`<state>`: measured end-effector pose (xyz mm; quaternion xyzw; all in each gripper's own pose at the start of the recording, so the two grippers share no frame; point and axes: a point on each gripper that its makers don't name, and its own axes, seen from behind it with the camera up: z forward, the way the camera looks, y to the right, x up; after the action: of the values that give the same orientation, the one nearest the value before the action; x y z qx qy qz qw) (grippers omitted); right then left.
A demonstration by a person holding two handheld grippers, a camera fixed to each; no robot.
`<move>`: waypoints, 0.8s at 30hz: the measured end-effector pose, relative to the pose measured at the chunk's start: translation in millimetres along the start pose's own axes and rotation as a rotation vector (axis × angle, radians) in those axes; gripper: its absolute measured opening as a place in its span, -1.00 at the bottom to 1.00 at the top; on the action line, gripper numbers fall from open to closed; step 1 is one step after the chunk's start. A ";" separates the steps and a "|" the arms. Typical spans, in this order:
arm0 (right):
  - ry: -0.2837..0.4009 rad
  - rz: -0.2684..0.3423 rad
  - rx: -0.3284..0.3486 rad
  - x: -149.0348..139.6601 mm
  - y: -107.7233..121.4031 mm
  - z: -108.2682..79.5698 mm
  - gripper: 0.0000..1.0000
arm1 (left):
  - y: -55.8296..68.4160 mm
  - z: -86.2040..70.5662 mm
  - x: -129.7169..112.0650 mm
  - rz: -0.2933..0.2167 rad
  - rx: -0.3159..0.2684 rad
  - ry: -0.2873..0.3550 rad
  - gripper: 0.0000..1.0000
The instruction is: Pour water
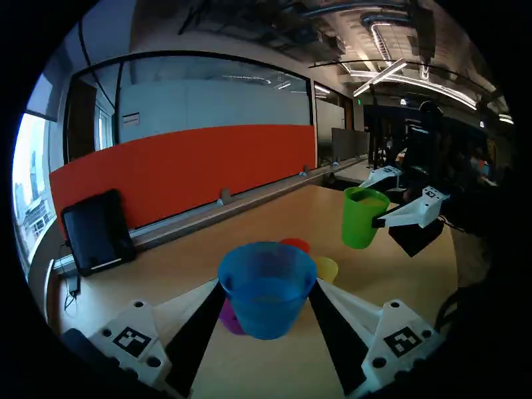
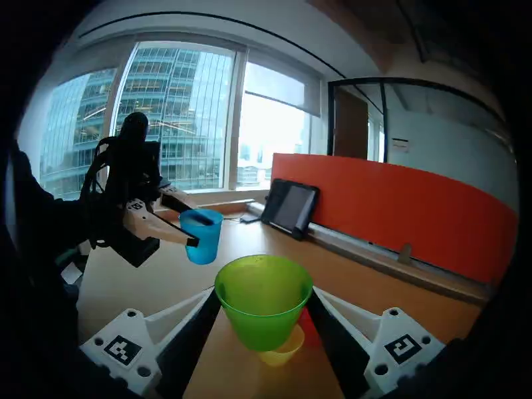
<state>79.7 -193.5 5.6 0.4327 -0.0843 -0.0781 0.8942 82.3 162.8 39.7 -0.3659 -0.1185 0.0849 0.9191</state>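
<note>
Two cups are in hand, one per claw. In the left gripper view, far to the left of my left claw [image 1: 267, 292] and ahead of it, a black tablet [image 1: 98, 229] leans at the back edge of the wooden table [image 1: 199, 256], against the orange partition [image 1: 199, 163]. My left claw is clamped on the blue cup [image 1: 266, 311], a finger pressing each side; the cup is upright and clear of the table. Below it, on its left, a purple cup [image 1: 229, 320] stands on the table. Just beyond it is a red cup [image 1: 296, 244], and to its right a yellow cup [image 1: 327, 268]. Further ahead and to the right, my right claw [image 1: 369, 205] holds the green cup [image 1: 359, 227] upright in the air, well apart from the blue one. In the right gripper view, the left claw and its blue cup are ahead and to the left. The green cup is upright between my right claw's fingers, gripped on both sides, with the yellow cup below it. Whether either held cup contains water, I cannot tell.
</note>
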 end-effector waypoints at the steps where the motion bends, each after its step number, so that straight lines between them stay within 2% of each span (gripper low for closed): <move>1: 0.006 0.000 -0.002 2.2 1.2 0.6 0.83 | -0.4 -0.9 3.3 0.002 0.002 0.007 0.69; 14: 0.061 -0.016 -0.017 30.7 12.0 6.7 0.84 | -0.1 -12.4 43.4 0.008 0.011 0.100 0.69; 24: 0.072 -0.033 -0.016 38.9 12.0 9.9 0.84 | 1.4 -16.1 56.4 0.010 0.011 0.132 0.69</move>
<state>116.2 -201.9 24.3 0.4292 -0.0443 -0.0777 0.8988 140.7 167.1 36.2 -0.3665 -0.0554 0.0658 0.9264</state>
